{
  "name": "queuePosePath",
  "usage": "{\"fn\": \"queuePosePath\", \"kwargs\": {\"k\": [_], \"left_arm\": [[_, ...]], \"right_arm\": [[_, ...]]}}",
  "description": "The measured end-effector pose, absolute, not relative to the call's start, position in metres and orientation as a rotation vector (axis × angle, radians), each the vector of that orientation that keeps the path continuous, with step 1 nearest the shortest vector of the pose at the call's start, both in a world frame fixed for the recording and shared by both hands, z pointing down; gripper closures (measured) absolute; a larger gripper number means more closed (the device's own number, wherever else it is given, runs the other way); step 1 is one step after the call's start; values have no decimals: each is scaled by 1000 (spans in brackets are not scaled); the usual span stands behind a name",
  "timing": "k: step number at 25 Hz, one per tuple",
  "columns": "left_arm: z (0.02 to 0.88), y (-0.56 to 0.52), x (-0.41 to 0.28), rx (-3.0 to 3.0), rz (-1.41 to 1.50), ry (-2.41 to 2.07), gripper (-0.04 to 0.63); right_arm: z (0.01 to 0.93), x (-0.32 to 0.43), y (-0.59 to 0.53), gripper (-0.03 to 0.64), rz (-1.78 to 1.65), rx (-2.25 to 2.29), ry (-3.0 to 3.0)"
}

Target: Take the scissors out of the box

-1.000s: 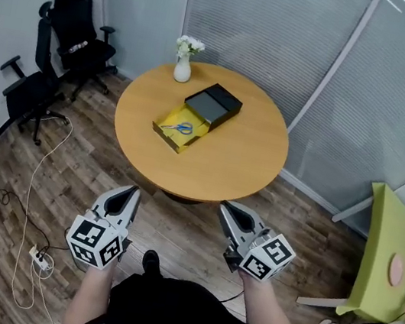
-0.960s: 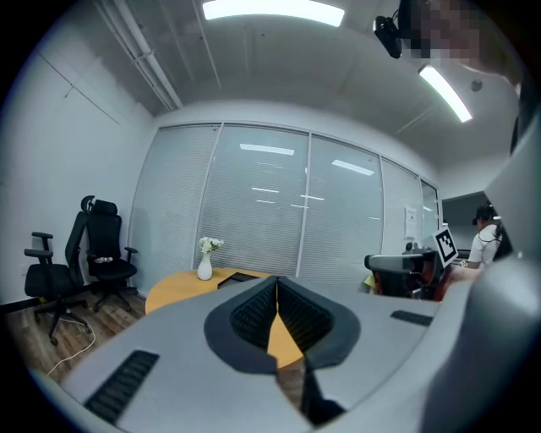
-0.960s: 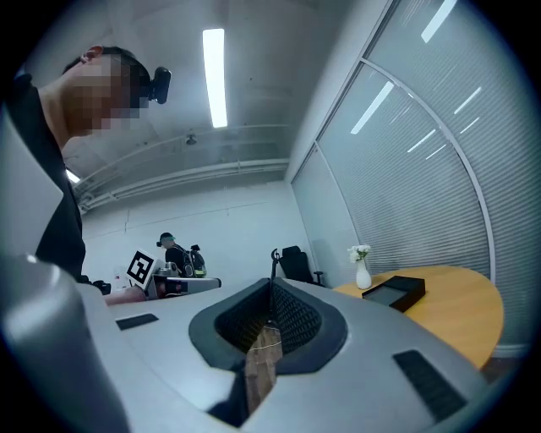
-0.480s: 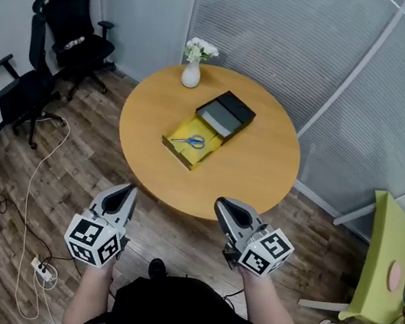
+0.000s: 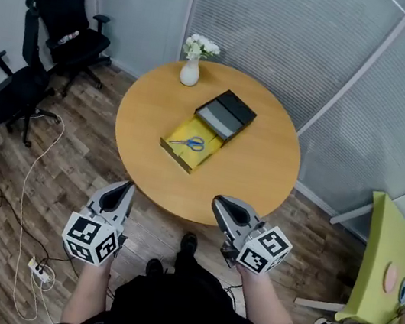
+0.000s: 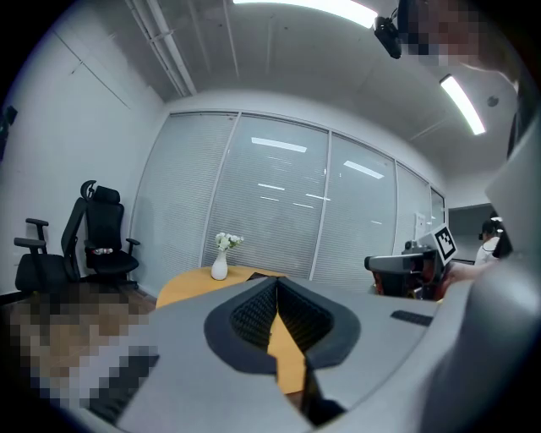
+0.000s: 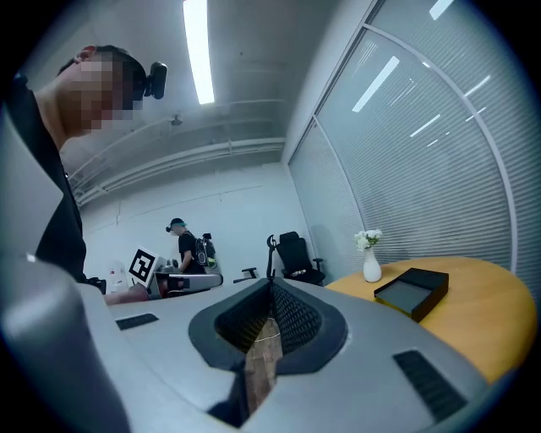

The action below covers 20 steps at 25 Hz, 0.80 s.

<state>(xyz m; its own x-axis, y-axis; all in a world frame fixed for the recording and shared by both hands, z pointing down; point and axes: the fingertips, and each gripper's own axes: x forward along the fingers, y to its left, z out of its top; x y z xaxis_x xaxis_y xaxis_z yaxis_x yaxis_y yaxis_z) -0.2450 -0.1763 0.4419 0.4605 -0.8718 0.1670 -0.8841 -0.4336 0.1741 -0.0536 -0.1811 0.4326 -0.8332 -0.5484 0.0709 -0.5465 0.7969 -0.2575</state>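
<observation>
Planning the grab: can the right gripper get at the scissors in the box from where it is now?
Probably not yet. The right gripper hangs shut over the floor, short of the table; the scissors lie in the open box near the middle. Nothing covers them.

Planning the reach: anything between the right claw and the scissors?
Head view: only bare round table and the yellow box near wall separate right claw from scissors.
</observation>
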Motion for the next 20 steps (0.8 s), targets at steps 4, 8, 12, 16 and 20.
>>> {"fn": "queuePosePath", "kwargs": {"k": [4, 8, 12, 16, 20], "left_arm": [[443, -193, -241, 2455, 95, -1542, 580], [441, -225, -238, 2418, 104, -1595, 580], [438, -264, -225, 2394, 115, -1625, 580], [429, -308, -206, 2396, 124, -1660, 580], [426, -341, -184, 2387, 138, -1669, 580]], "right_arm": [[440, -45, -207, 578, -458, -883, 2953], [444, -43, -250, 578, -478, -814, 2951], [443, -38, -297, 578, -478, -742, 2955], [444, -20, -343, 578, -481, -704, 2957], [443, 2, -380, 578, -494, -686, 2954]]}}
